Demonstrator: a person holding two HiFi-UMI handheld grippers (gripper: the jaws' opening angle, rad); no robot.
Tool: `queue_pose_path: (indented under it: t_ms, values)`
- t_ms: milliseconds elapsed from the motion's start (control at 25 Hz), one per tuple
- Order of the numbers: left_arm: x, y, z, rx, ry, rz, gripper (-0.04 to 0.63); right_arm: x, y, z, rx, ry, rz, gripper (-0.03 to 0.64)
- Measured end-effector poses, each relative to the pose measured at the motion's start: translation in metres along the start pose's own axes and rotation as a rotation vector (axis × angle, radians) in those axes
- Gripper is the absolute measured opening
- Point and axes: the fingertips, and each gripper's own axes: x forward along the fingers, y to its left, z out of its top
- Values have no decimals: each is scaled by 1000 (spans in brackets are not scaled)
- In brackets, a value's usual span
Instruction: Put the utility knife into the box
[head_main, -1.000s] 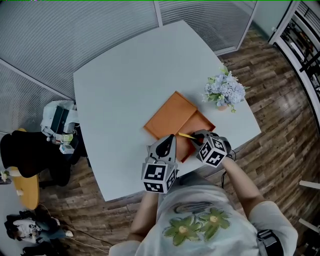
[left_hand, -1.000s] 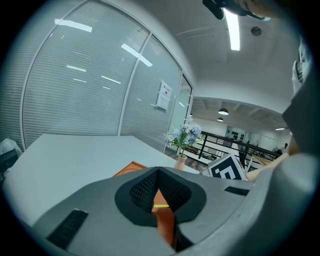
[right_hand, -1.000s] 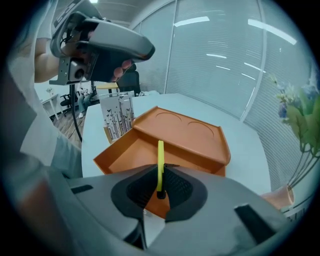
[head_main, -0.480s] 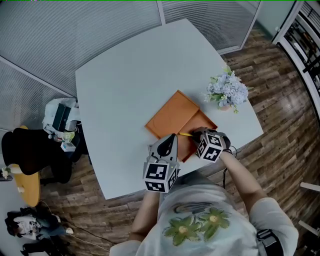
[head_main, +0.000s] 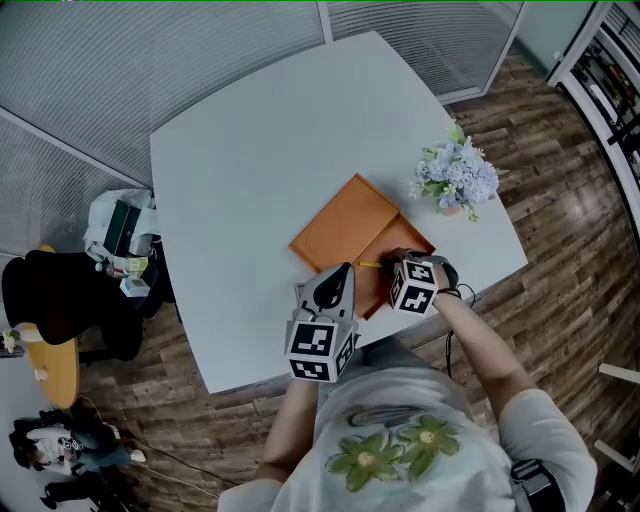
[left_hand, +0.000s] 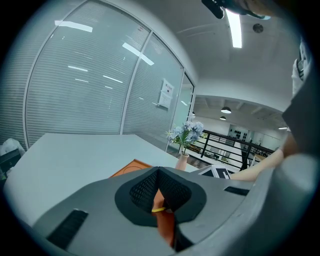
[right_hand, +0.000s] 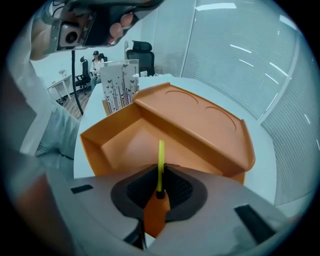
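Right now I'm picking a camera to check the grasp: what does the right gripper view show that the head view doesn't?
Only the right gripper view: the right gripper, fingers shut on the utility knife, its tip over the open box's inside. Only the head view: the flower vase beside the box. Both: the box and knife.

utility knife (right_hand: 160, 160): only a thin yellow edge shows, frame centre; its rear is buried between the closed jaws;
box (head_main: 404, 241): lower corner covered by the right gripper (head_main: 388, 266);
seated person (right_hand: 95, 58), upper left: too small to make out
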Motion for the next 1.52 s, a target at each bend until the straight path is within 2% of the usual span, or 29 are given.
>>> queue_pose_path:
  t_ms: [440,760,1040,1240,1440,1520]
  values:
    - [0,0,-5,-10,9,-13,0,10,5,-2,-19,75,13,51]
    - [0,-5,-6,-11,27,-43,0,8,5,-4,50,73,46,90]
    - [-2,-3,-6,-12,30,-52,0,-12,-8,14,198,-53,21,94]
    - [-5,-1,-1,-13,16,-51,0,-42,-21,25,337,-151,-61,94]
    - [-8,-1,3,-9,3,-50,0,-79,-33,39,468,-301,-159,92]
    - [-10,-1,5,-7,0,-52,0,-98,-38,44,510,-355,-207,58]
